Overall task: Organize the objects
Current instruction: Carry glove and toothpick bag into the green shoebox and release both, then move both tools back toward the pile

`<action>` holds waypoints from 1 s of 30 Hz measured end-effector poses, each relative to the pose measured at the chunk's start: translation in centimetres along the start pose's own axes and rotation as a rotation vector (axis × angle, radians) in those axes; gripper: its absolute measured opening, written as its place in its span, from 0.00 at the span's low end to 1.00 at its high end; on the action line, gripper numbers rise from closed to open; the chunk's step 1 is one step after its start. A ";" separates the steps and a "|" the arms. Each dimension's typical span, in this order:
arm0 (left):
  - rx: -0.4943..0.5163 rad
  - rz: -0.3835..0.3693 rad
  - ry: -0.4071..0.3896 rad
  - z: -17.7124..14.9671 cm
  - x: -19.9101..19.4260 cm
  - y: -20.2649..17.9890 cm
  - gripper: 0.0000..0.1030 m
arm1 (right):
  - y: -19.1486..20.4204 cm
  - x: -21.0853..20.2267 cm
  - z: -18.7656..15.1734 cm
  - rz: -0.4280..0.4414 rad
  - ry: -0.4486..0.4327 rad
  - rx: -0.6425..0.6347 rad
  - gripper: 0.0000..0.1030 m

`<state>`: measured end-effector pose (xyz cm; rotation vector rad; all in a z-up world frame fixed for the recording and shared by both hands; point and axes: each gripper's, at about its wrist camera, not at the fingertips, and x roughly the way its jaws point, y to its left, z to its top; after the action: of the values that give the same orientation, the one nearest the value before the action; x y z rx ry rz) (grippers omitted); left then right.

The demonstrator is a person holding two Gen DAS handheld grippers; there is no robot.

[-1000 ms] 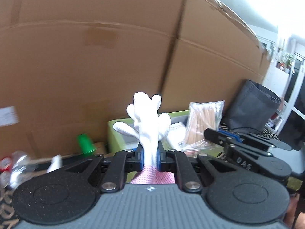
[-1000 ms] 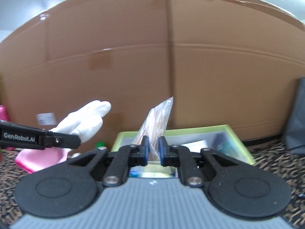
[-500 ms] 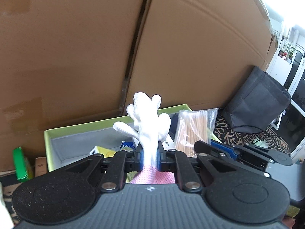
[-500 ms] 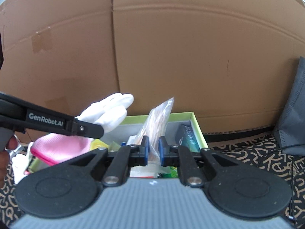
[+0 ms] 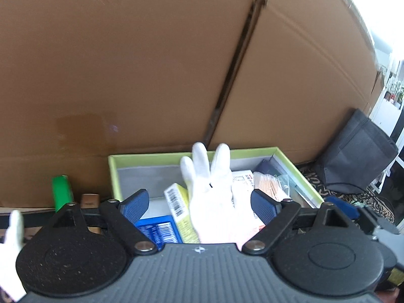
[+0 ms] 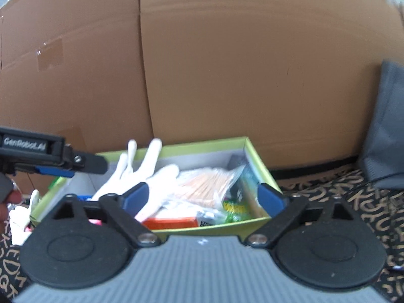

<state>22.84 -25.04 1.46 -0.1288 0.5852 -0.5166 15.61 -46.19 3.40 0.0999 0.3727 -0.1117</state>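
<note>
Left claw (image 5: 199,203) is opening, blue pads clear of the white glove (image 5: 210,192) between them; the glove lies in the green box (image 5: 298,170), fingers up. Right claw (image 6: 204,197) is opening with nothing pressed; the bag of sticks (image 6: 209,186) lies in the same box, beside the glove
</note>
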 end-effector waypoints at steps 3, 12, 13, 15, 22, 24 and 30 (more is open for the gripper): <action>0.004 0.034 -0.034 0.2 -2.8 0.5 0.88 | 0.6 -2.6 1.1 0.003 -0.061 0.008 1.00; -0.043 0.098 -0.043 -2.7 -11.9 3.7 0.89 | 6.4 -8.9 1.1 0.121 -0.109 -0.034 1.00; -0.036 0.109 -0.050 -3.3 -12.8 4.1 0.89 | 7.2 -9.5 0.9 0.134 -0.107 -0.045 1.00; -0.022 0.143 -0.074 -4.6 -14.7 5.1 0.89 | 9.5 -9.4 1.0 0.173 -0.099 -0.063 1.00; -0.097 0.258 -0.078 -9.4 -18.4 11.6 0.89 | 16.7 -9.3 -2.0 0.315 -0.046 -0.155 1.00; -0.138 0.282 -0.070 -10.4 -18.8 13.7 0.89 | 19.1 -8.7 -2.9 0.360 -0.022 -0.197 1.00; -0.167 0.392 -0.090 -10.6 -18.4 18.4 0.88 | 25.5 -6.3 -6.1 0.378 0.040 -0.348 1.00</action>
<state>11.74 0.43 -3.00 -0.1895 0.5479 -0.0807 10.79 -19.67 2.03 -0.1721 0.4028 0.3293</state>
